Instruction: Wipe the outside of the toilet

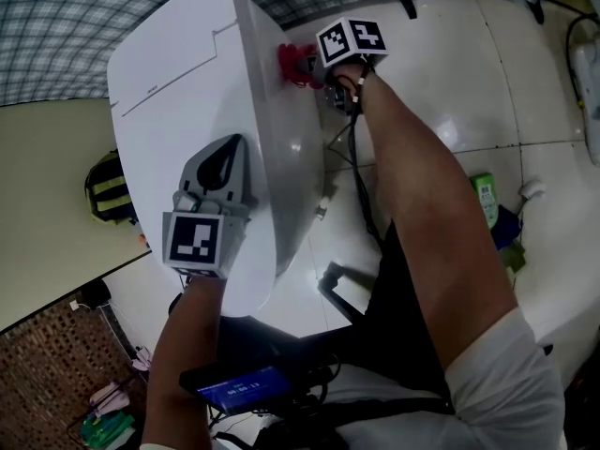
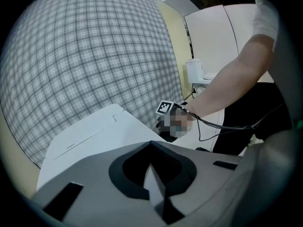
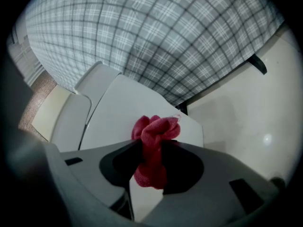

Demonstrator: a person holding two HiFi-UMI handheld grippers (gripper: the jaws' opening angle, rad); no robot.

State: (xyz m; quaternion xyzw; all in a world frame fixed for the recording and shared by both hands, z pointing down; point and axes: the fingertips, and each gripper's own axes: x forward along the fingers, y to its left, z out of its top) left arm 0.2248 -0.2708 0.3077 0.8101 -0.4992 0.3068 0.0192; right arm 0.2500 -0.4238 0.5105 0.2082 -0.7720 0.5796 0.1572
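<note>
Right gripper (image 3: 150, 162) is clamped on a bunched red cloth (image 3: 155, 134). The cloth sits at the white toilet's (image 1: 187, 82) side wall, apparently touching. Left gripper (image 2: 152, 176) is closed and empty (parked over the toilet's top). Judgement: press the cloth flat and overlap strokes down the side.

Toilet (image 1: 187, 73) at centre-left, its back against the wall (image 1: 56, 26). Left gripper (image 1: 228, 153) over the near part of the toilet's top. Right gripper (image 1: 323, 78) at the toilet's far right side, with the cloth (image 1: 295, 64) between its fingers and against that side. Floor (image 1: 450, 73) to the right of the toilet, a bottle (image 1: 485, 198) lying on it. A bag (image 1: 108, 190) sits left of the toilet.
</note>
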